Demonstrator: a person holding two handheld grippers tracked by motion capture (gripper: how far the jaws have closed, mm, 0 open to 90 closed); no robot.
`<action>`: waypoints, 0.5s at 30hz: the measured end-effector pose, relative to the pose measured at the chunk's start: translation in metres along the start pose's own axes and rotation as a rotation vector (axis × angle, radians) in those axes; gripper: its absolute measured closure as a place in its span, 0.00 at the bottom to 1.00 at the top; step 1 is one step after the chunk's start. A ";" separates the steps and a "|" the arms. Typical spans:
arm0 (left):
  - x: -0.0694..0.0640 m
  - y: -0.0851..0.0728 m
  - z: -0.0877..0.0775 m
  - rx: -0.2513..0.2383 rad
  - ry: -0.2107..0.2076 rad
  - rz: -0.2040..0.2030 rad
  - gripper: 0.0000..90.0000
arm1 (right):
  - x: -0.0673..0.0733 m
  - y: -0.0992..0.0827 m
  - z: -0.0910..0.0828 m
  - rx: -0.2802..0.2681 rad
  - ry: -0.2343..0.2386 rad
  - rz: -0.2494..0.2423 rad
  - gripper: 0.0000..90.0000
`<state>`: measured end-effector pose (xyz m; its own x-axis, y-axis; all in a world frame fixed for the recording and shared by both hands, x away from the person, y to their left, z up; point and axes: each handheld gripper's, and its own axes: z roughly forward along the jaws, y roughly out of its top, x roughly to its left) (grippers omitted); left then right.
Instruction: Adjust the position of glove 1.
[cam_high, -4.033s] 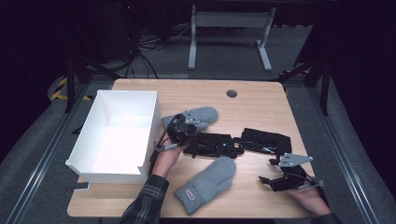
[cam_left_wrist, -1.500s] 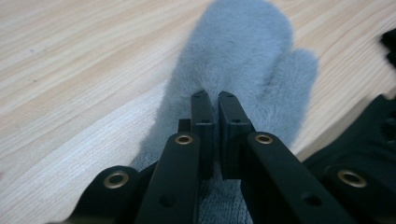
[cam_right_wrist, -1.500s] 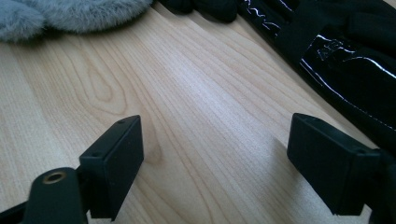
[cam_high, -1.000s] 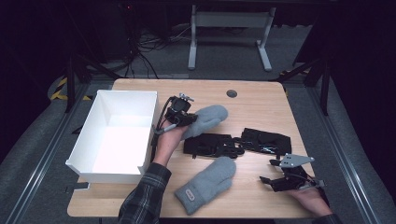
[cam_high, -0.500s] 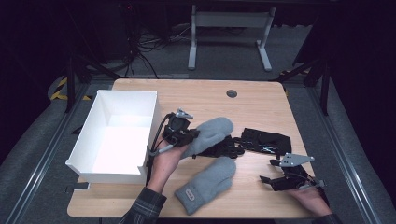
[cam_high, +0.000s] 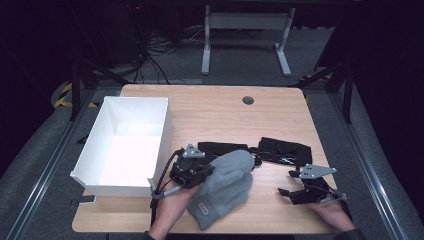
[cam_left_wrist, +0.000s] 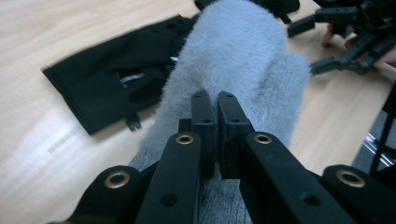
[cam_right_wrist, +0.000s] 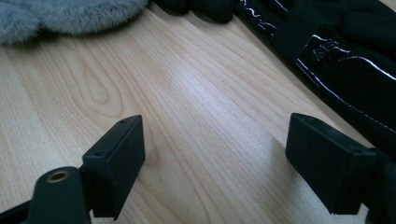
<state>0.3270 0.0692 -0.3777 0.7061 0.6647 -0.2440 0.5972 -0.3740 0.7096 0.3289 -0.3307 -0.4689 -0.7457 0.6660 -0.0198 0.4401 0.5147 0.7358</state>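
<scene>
- Grey fleece first: in the high view my left gripper (cam_high: 202, 172) is clamped on one grey mitten (cam_high: 227, 167), which a second ago hung over the far middle of the table (cam_high: 210, 107) and now lies on top of the second mitten (cam_high: 220, 202) at the near middle. To my eye the pair is now stacked, so letting go looks like the next step. The top mitten's long axis runs from near left to far right, rounded tip to the far right, just reaching the black gloves (cam_high: 280, 150). The white box (cam_high: 95, 177) stands to the left.
- Left gripper view: the jaws are pinched almost together on the fleece, the mitten stretching away from them.
- Right gripper view: jaws wide apart, nothing between them, over bare wood, at rest at the near right.
</scene>
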 end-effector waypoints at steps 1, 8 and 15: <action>0.000 0.000 0.000 0.000 0.000 0.000 0.98 | 0.000 0.000 0.000 0.000 0.000 0.000 0.23; -0.016 -0.021 0.005 0.023 -0.003 0.000 0.97 | 0.000 0.000 0.000 0.000 0.000 0.000 0.23; -0.019 -0.035 0.018 0.051 -0.024 0.019 0.94 | 0.000 0.001 0.000 0.003 -0.003 -0.002 0.23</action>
<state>0.2998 0.0582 -0.4097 0.7262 0.6416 -0.2470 0.6015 -0.4190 0.6801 0.3293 -0.3303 -0.4686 -0.7453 0.6664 -0.0229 0.4403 0.5177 0.7336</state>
